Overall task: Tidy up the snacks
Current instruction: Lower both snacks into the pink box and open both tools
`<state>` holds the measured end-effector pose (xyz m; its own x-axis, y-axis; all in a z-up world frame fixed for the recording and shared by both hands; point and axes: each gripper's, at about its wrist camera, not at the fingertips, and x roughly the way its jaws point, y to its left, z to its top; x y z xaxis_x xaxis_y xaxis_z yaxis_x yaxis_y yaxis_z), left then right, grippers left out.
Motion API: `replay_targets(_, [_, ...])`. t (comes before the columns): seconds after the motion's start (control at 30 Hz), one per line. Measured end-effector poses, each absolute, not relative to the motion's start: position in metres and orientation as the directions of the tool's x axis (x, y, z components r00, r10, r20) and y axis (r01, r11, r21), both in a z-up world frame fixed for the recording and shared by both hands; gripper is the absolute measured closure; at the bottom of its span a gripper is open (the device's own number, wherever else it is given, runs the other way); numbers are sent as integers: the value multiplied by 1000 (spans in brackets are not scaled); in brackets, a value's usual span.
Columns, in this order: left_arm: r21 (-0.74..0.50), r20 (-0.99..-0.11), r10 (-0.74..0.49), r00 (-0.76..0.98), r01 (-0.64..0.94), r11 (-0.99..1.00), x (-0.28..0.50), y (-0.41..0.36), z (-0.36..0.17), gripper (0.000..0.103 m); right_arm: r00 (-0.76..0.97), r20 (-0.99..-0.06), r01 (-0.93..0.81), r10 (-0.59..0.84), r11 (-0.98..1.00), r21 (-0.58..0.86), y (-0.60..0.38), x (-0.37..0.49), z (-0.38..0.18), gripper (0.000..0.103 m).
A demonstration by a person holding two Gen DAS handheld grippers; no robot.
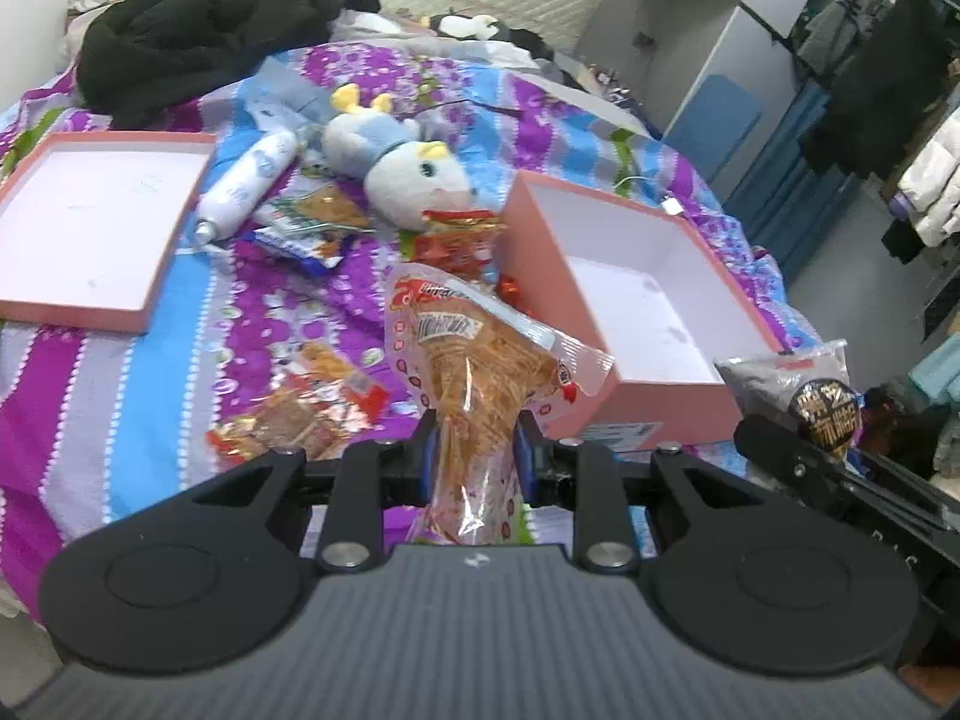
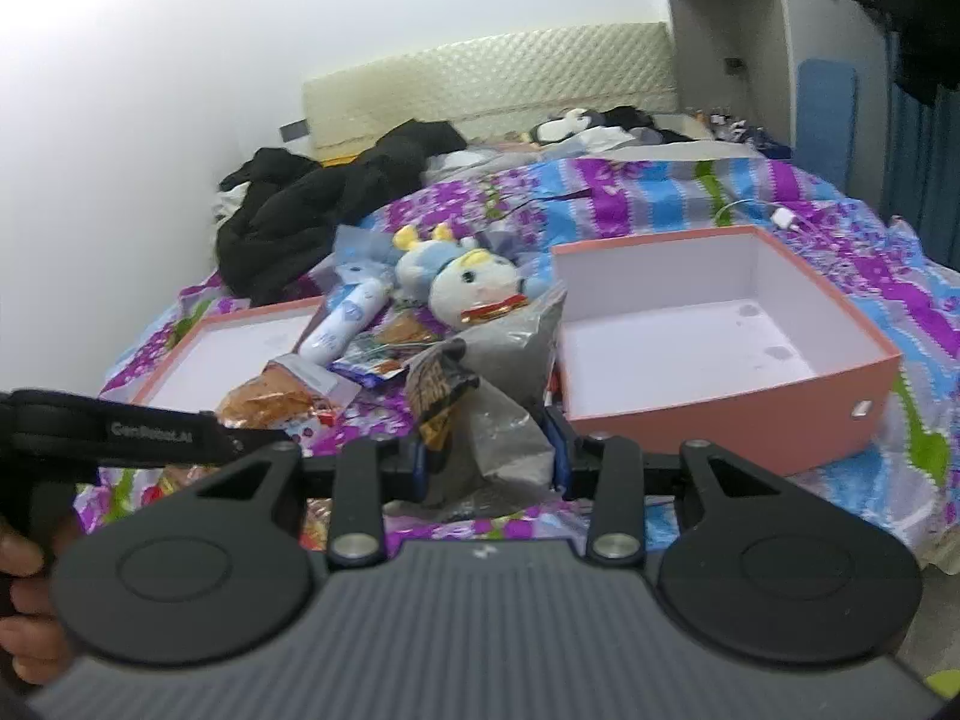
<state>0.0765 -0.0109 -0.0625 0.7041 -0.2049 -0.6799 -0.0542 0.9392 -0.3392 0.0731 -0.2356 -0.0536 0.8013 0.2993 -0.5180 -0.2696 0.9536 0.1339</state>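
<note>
My left gripper is shut on an orange snack bag that sticks up above the purple-and-blue bedspread. Just right of it lies the open pink box, white inside and holding nothing. My right gripper is shut on a grey snack bag with a black-and-gold label, held left of the same pink box. In the left wrist view the grey bag and the right gripper show at the right edge. Loose snack packs lie on the bedspread.
The pink box lid lies upturned at the left. A plush toy, a white bottle and more snack packs sit between lid and box. Black clothes pile up at the back. A hand holds the left gripper.
</note>
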Motion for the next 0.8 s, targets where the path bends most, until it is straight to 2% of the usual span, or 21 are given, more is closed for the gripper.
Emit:
replay_targets(0.37, [-377,-675,-317,667,58,924,126,-58,-63,74,820,-533,-163,207,978,128,-275,89,-53,64])
replay_targets(0.8, [-396,-661,-387,643,139,907,255,-100,-58,74,824,-544,-116,157,987,110,-307,194,-55,63])
